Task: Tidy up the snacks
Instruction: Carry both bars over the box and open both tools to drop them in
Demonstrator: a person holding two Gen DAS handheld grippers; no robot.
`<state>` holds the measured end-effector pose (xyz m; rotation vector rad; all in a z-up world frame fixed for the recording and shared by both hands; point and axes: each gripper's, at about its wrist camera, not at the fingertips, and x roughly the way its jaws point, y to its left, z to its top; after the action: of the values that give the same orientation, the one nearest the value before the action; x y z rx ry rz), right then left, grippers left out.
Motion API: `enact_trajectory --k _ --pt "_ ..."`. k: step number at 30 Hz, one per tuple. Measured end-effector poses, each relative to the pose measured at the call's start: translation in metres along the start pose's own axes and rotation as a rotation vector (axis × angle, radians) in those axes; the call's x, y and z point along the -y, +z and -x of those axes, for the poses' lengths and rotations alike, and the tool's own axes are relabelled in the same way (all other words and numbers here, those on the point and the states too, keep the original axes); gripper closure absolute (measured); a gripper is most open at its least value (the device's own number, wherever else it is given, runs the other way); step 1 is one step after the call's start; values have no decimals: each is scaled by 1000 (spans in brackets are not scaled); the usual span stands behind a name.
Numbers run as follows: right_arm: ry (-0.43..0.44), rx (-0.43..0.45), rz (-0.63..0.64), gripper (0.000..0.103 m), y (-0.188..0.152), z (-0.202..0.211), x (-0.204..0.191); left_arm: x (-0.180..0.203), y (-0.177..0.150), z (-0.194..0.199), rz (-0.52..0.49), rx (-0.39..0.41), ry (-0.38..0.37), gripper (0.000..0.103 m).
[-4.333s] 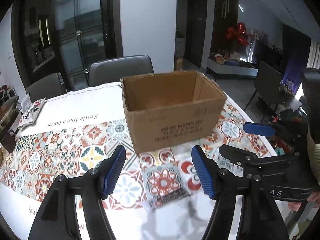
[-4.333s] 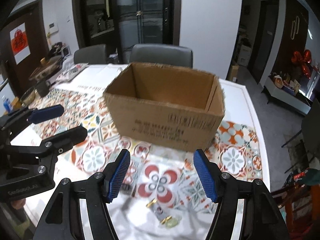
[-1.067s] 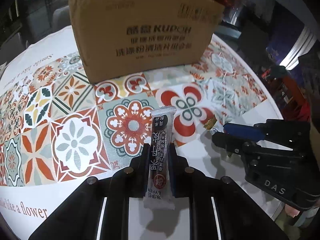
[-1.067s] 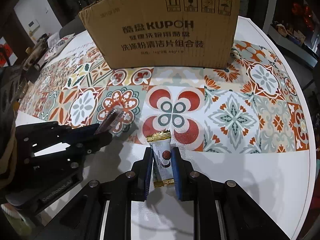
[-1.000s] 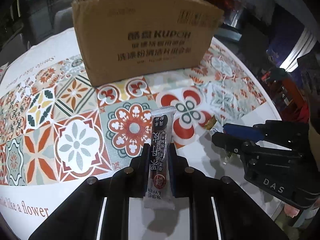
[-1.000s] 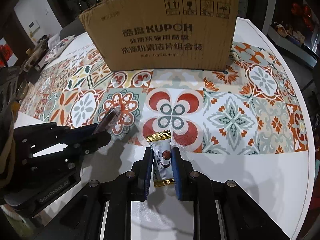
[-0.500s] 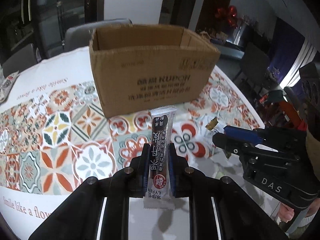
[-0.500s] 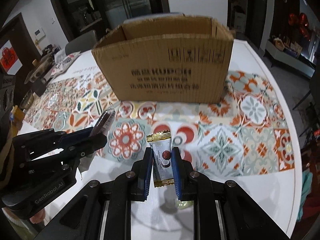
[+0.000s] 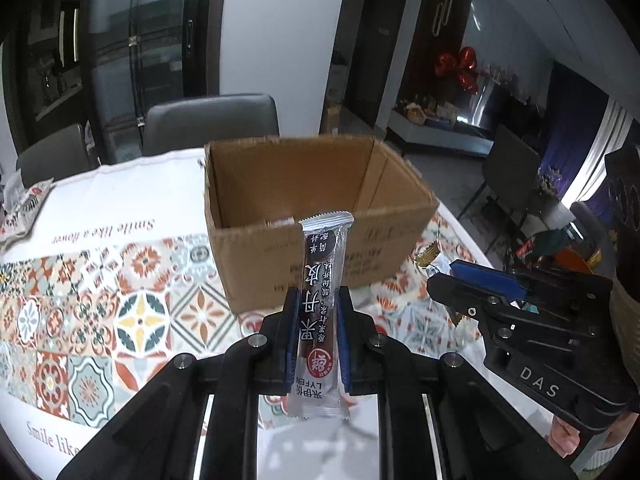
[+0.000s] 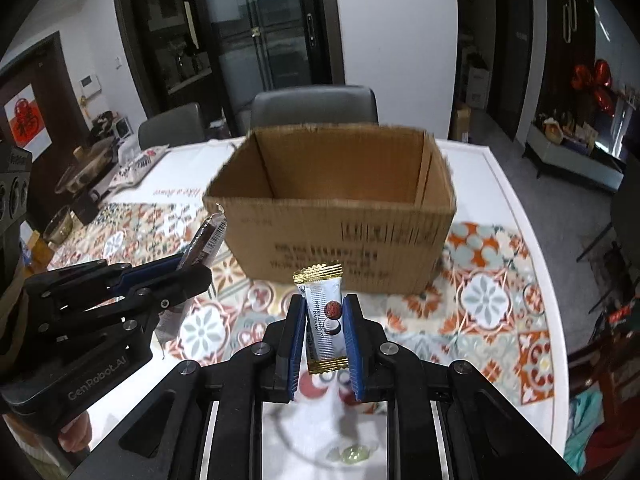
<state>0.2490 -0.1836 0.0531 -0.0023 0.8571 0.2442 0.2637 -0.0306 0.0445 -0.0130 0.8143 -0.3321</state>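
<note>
My left gripper (image 9: 318, 300) is shut on a long silver and dark brown snack bar (image 9: 322, 280) that stands upright between its blue pads. My right gripper (image 10: 324, 304) is shut on a short white snack packet with gold ends (image 10: 324, 316). Both are held above the table, in front of an open brown cardboard box (image 9: 316, 216) (image 10: 332, 208). In the left wrist view the right gripper (image 9: 480, 276) shows at the right with the gold end poking out. In the right wrist view the left gripper (image 10: 192, 264) shows at the left with its bar.
The table wears a patterned tile cloth (image 9: 100, 300) with white borders. Grey chairs (image 9: 208, 120) stand behind the box. A snack bag (image 9: 20, 212) lies at the far left edge. A small yellowish wrapped piece (image 10: 352, 454) lies on the table under my right gripper.
Both grippers have risen with their snacks. The box, seen only from its front wall before, now shows its open top and inside.
</note>
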Motion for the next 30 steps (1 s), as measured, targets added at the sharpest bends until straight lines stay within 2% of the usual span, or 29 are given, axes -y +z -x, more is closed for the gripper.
enact_trajectory --k 6,17,27,30 --pt "-4 33 5 82 23 7 2 0 25 5 -16 38 15 85" --pt "-20 42 26 83 75 5 12 -8 74 -12 -21 32 25 85" --pt "-27 22 -1 82 117 -17 29 -19 108 -35 -6 27 52 85" --pt "-31 18 -2 82 123 -26 31 -20 116 -44 -11 30 82 83"
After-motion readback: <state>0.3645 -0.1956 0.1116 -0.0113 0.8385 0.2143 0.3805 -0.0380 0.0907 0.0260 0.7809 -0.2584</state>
